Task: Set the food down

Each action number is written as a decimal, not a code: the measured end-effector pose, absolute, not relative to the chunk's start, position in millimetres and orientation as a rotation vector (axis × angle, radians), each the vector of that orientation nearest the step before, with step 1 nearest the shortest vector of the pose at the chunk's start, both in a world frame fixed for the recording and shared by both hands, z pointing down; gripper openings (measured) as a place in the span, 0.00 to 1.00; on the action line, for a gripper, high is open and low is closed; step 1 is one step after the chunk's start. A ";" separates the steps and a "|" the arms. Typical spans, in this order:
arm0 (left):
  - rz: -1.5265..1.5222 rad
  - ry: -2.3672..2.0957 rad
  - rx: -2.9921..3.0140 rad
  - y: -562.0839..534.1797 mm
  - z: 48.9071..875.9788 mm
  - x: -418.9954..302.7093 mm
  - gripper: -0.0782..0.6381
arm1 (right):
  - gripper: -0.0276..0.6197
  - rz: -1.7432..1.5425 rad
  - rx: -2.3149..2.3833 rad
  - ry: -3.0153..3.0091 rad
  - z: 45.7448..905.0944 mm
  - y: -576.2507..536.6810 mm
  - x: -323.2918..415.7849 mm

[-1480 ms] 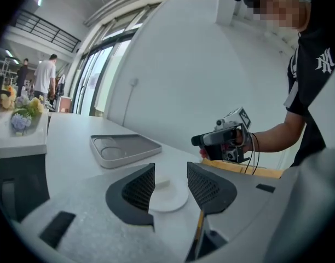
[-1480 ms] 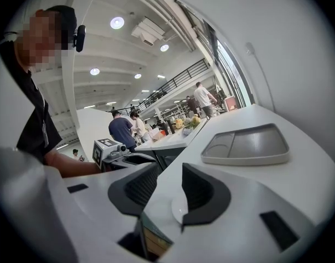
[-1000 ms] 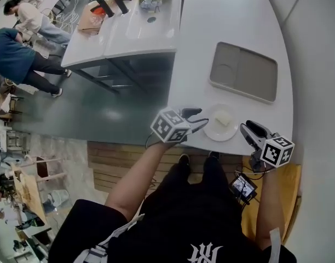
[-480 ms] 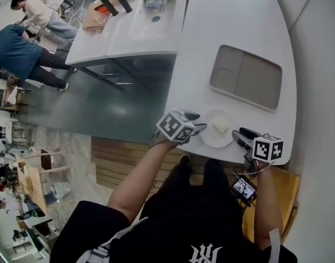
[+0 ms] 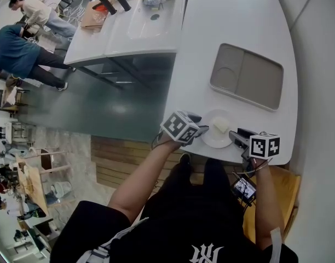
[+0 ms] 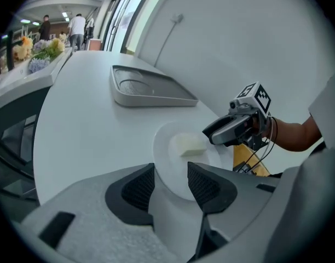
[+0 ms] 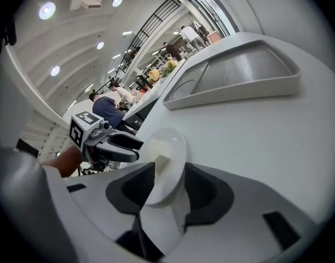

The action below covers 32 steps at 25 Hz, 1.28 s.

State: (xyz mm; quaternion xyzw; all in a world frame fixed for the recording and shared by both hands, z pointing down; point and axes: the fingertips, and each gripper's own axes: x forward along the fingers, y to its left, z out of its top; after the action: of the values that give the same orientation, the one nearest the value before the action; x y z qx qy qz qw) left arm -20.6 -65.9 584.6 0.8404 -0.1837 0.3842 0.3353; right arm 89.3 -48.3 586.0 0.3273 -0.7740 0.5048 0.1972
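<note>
While plated, food (image 5: 221, 126) (pale) between grippers (image 5: 199, 127) (image 5: 236, 138).

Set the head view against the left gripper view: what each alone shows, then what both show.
Head view only: the person's black shirt, a small screen by the right wrist, the marker cube on the left gripper. Left gripper view only: that gripper's jaws close up, apart around the rim of the plate. Both: the plate, the pale food block on it, the grey tray, the right gripper, the white table.
</note>
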 end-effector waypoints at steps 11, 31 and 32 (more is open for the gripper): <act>1.017 -0.476 2.194 -68.3 588.5 -23.6 0.27 | 0.10 1.565 1.062 -2.054 596.2 -57.7 102.4; 1.052 -0.447 2.176 -94.8 563.8 -8.3 0.17 | 0.08 1.746 1.117 -2.068 569.9 -76.9 123.5; 1.053 -0.446 2.179 -96.7 562.1 -6.9 0.17 | 0.08 1.747 1.120 -2.071 567.3 -78.5 124.9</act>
State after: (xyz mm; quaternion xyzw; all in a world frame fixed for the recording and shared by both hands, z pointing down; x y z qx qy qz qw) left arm -6.9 -96.7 562.1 0.8346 -0.1710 0.4034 0.3338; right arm 124.9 -78.5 567.3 0.3799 -0.7025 0.5926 0.1045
